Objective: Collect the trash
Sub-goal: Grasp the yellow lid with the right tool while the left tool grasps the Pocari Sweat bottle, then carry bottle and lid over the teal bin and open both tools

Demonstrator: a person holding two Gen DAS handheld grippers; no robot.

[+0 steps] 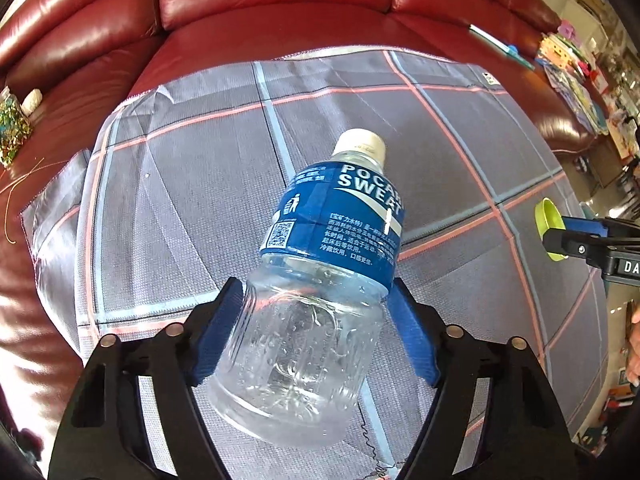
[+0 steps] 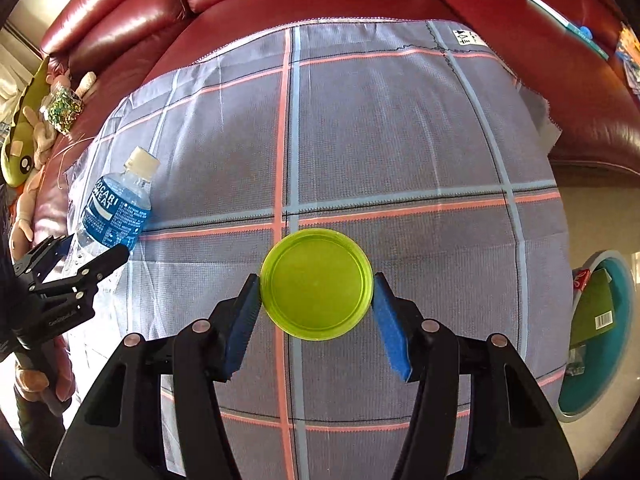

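Observation:
My left gripper (image 1: pixel 316 332) is shut on a clear plastic bottle (image 1: pixel 320 280) with a blue Pocari Sweat label and white cap, held above the grey checked cloth (image 1: pixel 180 200). The bottle also shows at the left of the right wrist view (image 2: pixel 116 210), in the left gripper (image 2: pixel 76 268). My right gripper (image 2: pixel 316 320) is shut on a round lime-green plastic lid (image 2: pixel 317 283), held by its rim above the cloth (image 2: pixel 400 140). The lid also shows at the right edge of the left wrist view (image 1: pixel 549 226).
The cloth lies on a red leather sofa (image 1: pixel 260 4). A teal bin (image 2: pixel 600 344) with trash inside stands on the floor at the right. Soft toys (image 2: pixel 24 140) and a glitter bag (image 2: pixel 64 108) lie at the sofa's left. Books clutter (image 1: pixel 572 76) the right.

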